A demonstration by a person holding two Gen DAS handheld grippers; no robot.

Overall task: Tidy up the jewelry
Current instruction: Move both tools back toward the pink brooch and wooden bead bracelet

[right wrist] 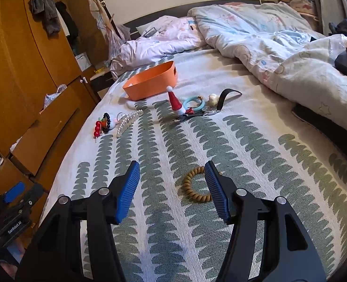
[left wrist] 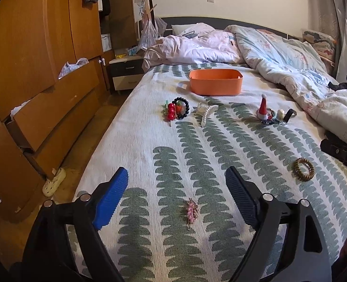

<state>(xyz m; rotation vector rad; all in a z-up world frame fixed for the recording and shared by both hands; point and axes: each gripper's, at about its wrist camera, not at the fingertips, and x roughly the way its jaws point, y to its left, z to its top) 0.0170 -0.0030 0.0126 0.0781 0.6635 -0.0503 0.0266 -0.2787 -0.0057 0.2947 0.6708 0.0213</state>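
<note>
1. Bedroom w/ wooden wardrobe (left wrist: 32,58) at left; bed (left wrist: 220,164) has a leaf-print cover.
2. Orange bin (left wrist: 215,81) sits far, centre of bed.
3. Left claw (left wrist: 177,183) is spread wide, nothing held; pink hair clip (left wrist: 192,212) lies on the cover between its fingers, untouched.
4. Right claw (right wrist: 172,179) is partly open, gripping nothing; tan coil hair tie (right wrist: 196,184) lies just beside its right finger.
5. Red bead pin (left wrist: 171,114), black bead bracelet (left wrist: 182,108), pearl clip (left wrist: 207,115) & santa hat clip (left wrist: 263,110) lie near the bin.

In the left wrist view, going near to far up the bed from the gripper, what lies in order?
Pink hair clip → brown spiral hair tie → pearl hair claw → orange bin → rumpled duvets at the head of the bed.
</note>
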